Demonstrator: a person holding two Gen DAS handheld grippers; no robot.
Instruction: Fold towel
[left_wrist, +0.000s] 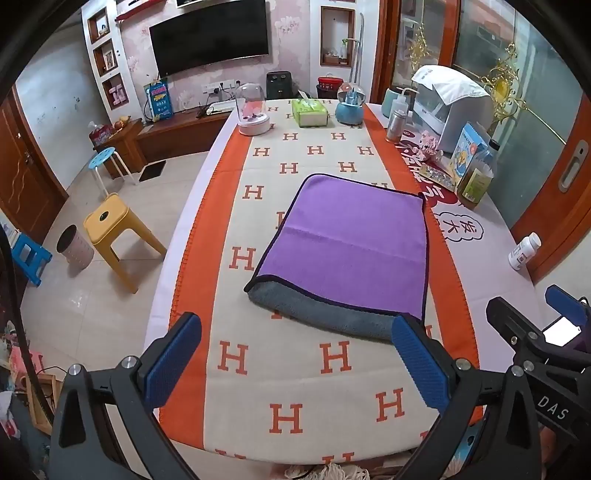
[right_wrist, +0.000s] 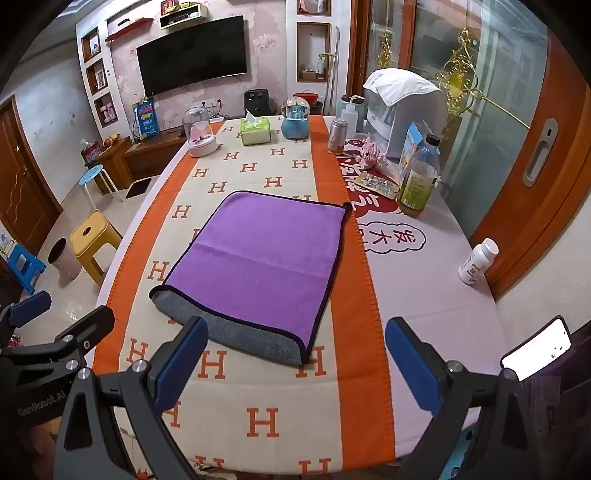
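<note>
A purple towel (left_wrist: 343, 243) with dark trim lies folded on the H-patterned cloth, its grey underside showing along the near edge. It also shows in the right wrist view (right_wrist: 258, 262). My left gripper (left_wrist: 295, 354) is open and empty, hovering just in front of the towel's near edge. My right gripper (right_wrist: 295, 354) is open and empty, in front of the towel's near right corner. The right gripper also appears at the right edge of the left wrist view (left_wrist: 535, 332); the left gripper shows at the left edge of the right wrist view (right_wrist: 55, 325).
The table (right_wrist: 424, 295) carries a tissue box (left_wrist: 308, 112), a glass dome (left_wrist: 253, 110), a blue snow globe (left_wrist: 351, 105), an oil bottle (right_wrist: 419, 177), a white pill bottle (right_wrist: 476, 262) and a white appliance (right_wrist: 402, 107). Yellow stool (left_wrist: 114, 236) and bin (left_wrist: 74, 245) stand left.
</note>
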